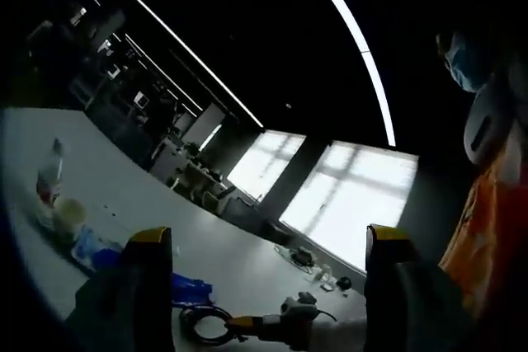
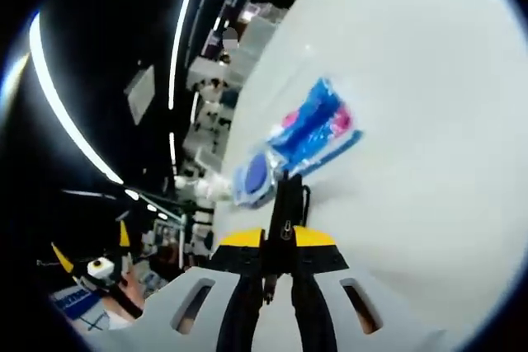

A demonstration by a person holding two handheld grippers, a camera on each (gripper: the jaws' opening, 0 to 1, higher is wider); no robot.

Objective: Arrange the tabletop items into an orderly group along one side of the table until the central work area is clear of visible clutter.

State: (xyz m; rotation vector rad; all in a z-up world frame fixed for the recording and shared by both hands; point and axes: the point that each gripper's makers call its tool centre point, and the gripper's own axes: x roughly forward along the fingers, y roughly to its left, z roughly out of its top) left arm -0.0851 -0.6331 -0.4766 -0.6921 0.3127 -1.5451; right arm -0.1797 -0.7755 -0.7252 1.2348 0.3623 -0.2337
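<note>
In the left gripper view, a long white table runs from the left edge toward bright windows at the far right of a dim office hall with ceiling light strips. At the left on the table stands a clear plastic bottle with a red label, upright; just beside it sits a pale round cup, and next along lies a blue-and-white packet, flat on the surface. The left gripper rises from the bottom with its two yellow-tipped jaws set wide apart, released and grasping nothing. Between the jaws, near the bottom edge, lie a crumpled blue wrapper, a dark cable loop and a handheld tool with a yellow-orange section and a pale grey body; whether these touch one another cannot be told. A person in an orange garment stands at the far right. In the right gripper view, the other gripper shows small at the lower left. The right gripper has its jaws clenched together on a thin dark strap at the lower centre. The strap leads up to a blue pouch with pink patches, lying on the white table just beyond the jaw tips.
</note>
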